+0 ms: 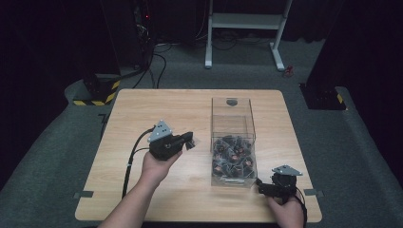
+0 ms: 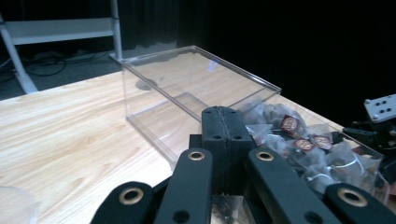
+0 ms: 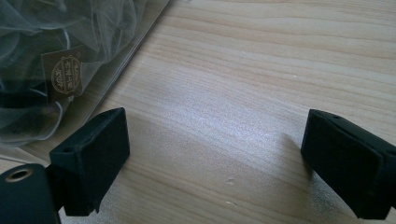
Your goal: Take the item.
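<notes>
Your left tongs are sitting at centre-left of the high view, jaws pressed together; in the left gripper view the two black pads are meeting along a thin seam, and something pale and clear is showing low between the links, though you cannot tell whether it is pinched. They are pointing toward the clear box, just short of its left wall. Your right tongs are resting at lower right of the high view, beside the box's near right corner; in the right gripper view the jaws are standing wide apart with bare wood between them.

The box is standing right of centre on the surface, long side running away from you. Tea bags are filling its near half; the far half is showing bare. In the right gripper view the box wall is crossing the upper left corner.

Open room is lying across the left half and far edge of the surface. The right tongs are working close to the near right corner of the surface.
</notes>
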Available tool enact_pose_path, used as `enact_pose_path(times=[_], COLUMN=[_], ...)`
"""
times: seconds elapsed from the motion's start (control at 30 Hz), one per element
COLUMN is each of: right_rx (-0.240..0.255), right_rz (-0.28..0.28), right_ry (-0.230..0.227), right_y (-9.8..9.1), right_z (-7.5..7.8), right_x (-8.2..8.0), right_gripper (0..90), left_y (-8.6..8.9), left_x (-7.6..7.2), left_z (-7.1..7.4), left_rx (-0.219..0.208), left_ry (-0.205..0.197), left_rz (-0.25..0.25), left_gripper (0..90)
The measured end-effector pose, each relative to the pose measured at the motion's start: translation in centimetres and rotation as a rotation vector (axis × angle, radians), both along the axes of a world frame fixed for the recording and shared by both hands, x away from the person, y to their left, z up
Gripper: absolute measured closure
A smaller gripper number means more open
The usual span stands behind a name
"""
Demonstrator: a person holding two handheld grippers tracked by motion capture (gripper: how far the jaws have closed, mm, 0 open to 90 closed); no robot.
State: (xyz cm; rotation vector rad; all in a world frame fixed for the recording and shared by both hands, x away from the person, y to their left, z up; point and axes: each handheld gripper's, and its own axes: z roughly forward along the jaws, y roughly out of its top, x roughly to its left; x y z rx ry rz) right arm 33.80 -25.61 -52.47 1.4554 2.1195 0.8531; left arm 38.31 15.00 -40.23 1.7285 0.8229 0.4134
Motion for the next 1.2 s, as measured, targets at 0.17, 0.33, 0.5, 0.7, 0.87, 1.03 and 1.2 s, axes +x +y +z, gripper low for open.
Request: enact_pose_path(times=[0.17,0.33,0.5,0.7,0.87,1.03,1.2], right_rx=[0.000,0.000,0.000,0.000,0.000,0.000,0.000], right_rz=[0.000,0.000,0.000,0.000,0.000,0.000,0.000], right_ry=[0.000,0.000,0.000,0.000,0.000,0.000,0.000], right_y=[0.0,0.0,0.0,0.0,0.0,0.0,0.0], right_z=[0.0,0.0,0.0,0.0,0.0,0.0,0.0], right_x=[0.0,0.0,0.0,0.0,0.0,0.0,0.0], right_gripper=[7.8,7.8,7.8,7.8,7.9,7.8,7.8], left_y=[1.1,2.1,3.0,4.0,4.8,5.4,5.9], left_x=[0.3,0.5,0.8,1.1,1.4,1.7,2.0], left_z=[0.2,0.3,0.4,0.6,0.8,0.8,0.7], left_rx=[-0.001,-0.006,-0.003,-0.003,0.002,0.004,0.008], left_ry=[-0.008,-0.008,-0.017,-0.015,-0.019,-0.019,-0.017], left_rz=[0.023,0.048,0.067,0.091,0.111,0.129,0.143], left_gripper=[90.0,90.0,90.0,90.0,90.0,90.0,90.0])
